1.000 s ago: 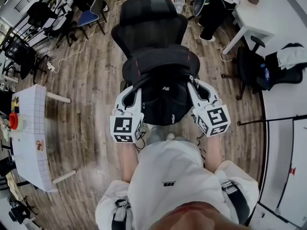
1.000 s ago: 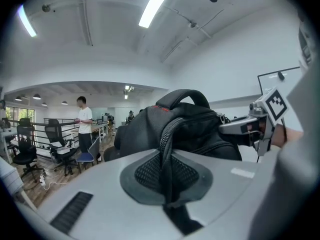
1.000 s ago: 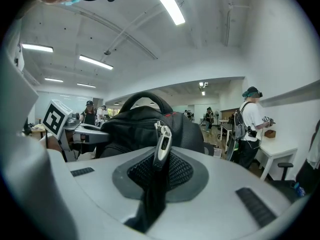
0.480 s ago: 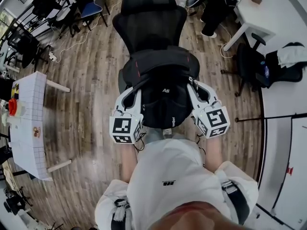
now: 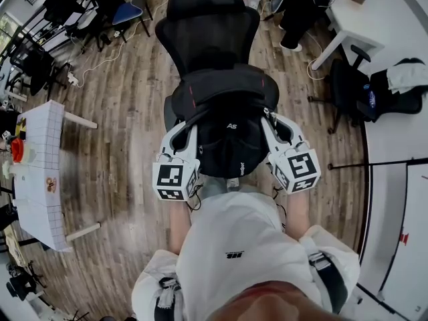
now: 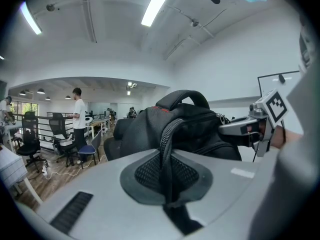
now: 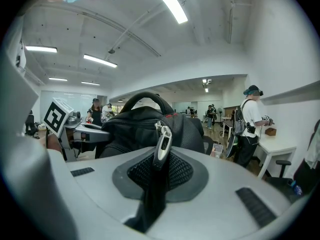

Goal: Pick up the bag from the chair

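The bag [image 5: 224, 122], a black backpack, stands straight ahead of us at the front of the black mesh chair [image 5: 210, 25]. It sits between the two grippers, which flank it. The left gripper [image 6: 167, 176] is on its left side and the right gripper [image 7: 156, 171] is on its right, both pointing forward and equally near it. The bag is upright with its carry handle [image 7: 145, 98] arching over the top, and seen from above its length runs away from us towards the chair back.

Both sets of jaws stand narrow and are already gripping. The left pair is pinched on a black shoulder strap [image 6: 167, 144] that climbs from them to the bag. The right pair is pinched on a black strap just beneath a grey zip pull [image 7: 162, 144]. We judge that the lift is a straight, even raise of both hands. We cannot tell whether the bag's base rests on the seat or hangs clear of it.

White letters "AS" [image 5: 231, 125] show on the bag's near face. A smaller white mark [image 5: 241, 168] lower down is too small to read, as is the small dark logo [image 5: 235, 255] on our white shirt. Each gripper carries a cube of black-and-white square markers.
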A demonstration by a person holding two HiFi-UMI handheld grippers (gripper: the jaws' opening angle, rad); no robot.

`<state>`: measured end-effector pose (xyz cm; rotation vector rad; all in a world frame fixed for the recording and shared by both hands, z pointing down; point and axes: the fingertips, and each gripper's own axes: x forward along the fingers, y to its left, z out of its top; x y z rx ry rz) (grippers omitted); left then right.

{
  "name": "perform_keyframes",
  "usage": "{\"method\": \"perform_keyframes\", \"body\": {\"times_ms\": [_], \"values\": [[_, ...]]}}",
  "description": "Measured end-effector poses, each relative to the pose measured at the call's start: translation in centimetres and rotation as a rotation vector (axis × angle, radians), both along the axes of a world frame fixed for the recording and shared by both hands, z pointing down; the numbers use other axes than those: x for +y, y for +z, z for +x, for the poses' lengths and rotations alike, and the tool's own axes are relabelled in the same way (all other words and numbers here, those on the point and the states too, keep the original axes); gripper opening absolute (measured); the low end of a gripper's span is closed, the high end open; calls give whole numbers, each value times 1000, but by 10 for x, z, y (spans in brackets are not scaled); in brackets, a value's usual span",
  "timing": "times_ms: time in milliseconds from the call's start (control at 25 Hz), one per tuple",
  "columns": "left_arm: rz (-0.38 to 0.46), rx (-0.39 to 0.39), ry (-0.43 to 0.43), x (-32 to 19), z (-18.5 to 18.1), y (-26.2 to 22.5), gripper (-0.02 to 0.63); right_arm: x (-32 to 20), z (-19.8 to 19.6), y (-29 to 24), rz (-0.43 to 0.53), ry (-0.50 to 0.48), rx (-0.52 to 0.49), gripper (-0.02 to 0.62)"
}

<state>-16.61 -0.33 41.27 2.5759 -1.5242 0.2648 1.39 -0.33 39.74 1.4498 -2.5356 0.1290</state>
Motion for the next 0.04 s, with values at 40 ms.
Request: {"method": "perform_keyframes", "body": {"times_ms": [40], "values": [[2,0,1,-3,1,-1,25,-2,1,-1,2,1,0,27]]}}
